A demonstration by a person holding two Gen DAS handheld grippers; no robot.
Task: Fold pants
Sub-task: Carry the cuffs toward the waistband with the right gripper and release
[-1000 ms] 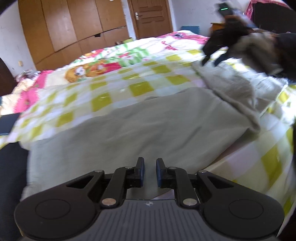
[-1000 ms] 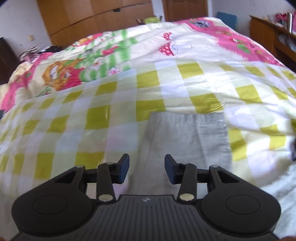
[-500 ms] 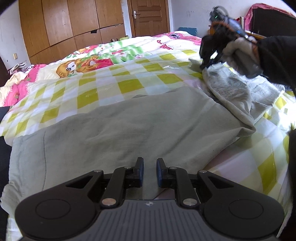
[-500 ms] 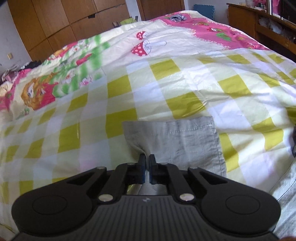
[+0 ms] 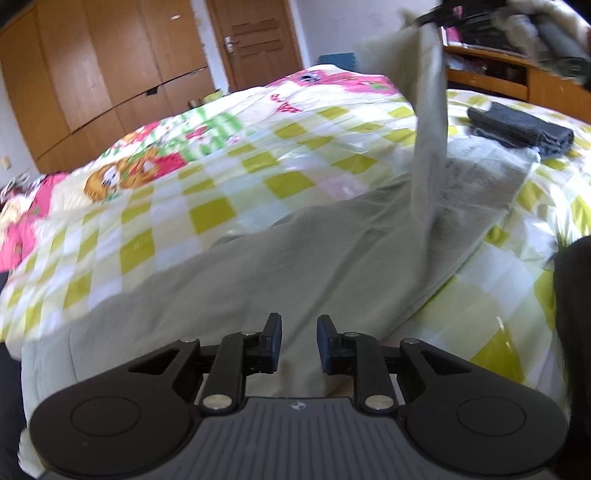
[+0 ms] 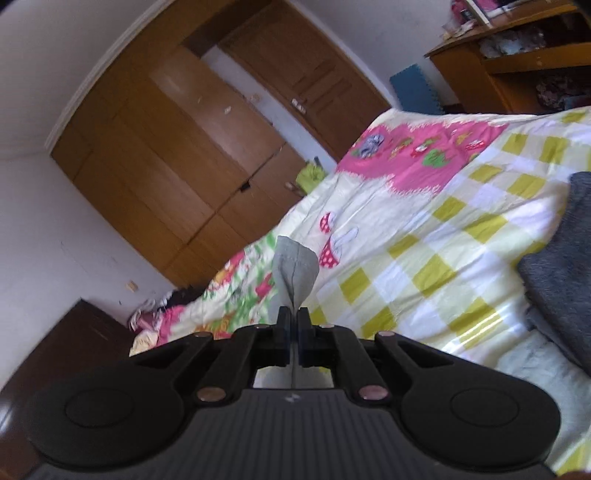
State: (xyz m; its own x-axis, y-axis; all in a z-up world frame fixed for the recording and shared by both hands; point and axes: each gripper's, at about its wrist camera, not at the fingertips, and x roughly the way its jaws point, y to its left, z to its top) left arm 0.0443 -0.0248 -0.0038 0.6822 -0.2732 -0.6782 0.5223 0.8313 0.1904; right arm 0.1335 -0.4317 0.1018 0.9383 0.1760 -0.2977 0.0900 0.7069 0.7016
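Grey-green cotton pants point(image 5: 295, 258) lie across the checked bedspread point(image 5: 207, 218), their broad near end reaching down to six o'clock of the left wrist view, one leg rising toward one o'clock where my right gripper point(image 5: 436, 16) has it lifted clear of the bed. In the right wrist view the right gripper point(image 6: 293, 325) is closed tight on the hem, a tuft of the grey cloth standing out beyond the fingertips at twelve o'clock. My left gripper point(image 5: 297, 341) sits low over the near end of the pants; its jaws are opening, cloth lies under the narrow gap, and I judge the pads are not pressing on it. A folded dark garment point(image 5: 524, 129) rests at two o'clock, apart from the pants. Step in hand, as I read it: carrying the raised leg over for the first fold. The next move calls for a steady anchor at the near end while I lay the hem down squarely
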